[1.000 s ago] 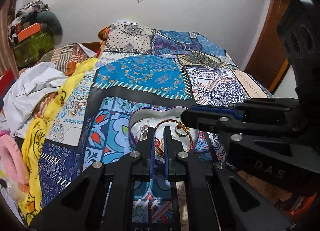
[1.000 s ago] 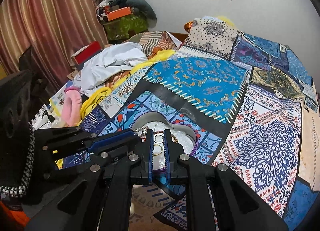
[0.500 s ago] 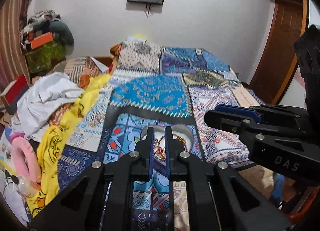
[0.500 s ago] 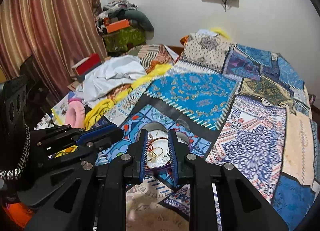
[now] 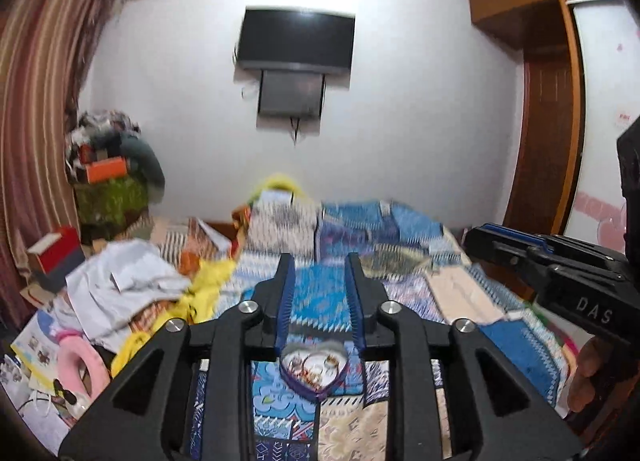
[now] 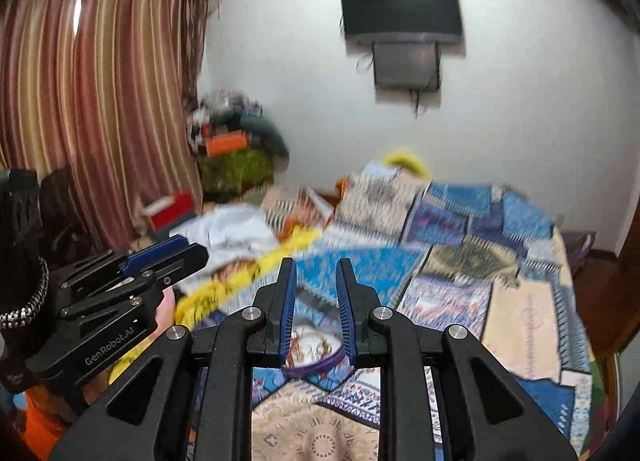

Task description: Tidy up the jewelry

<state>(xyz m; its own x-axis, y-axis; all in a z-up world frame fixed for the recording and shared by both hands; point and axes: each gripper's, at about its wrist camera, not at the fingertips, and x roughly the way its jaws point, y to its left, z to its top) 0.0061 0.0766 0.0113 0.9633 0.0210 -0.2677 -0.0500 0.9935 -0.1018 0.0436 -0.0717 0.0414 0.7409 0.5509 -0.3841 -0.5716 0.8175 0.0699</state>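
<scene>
Heart-shaped jewelry tray (image 5: 313, 371) is lying on the patchwork bedspread (image 5: 408, 257), holding a tangle of bangles and rings. Left gripper (image 5: 320, 261) is hanging above it, jaws opening, nothing between. Right gripper (image 6: 316, 265) is hovering alongside, jaws slightly parted, also gripping nothing

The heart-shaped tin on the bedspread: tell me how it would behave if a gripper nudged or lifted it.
The heart-shaped tin looks shallow and thin-walled, so probably light and stiff. It sits on a soft bedspread, so a nudge would likely drag or tip it rather than slide it. It is open, and the loose jewelry inside could shift or spill if tilted.
</scene>
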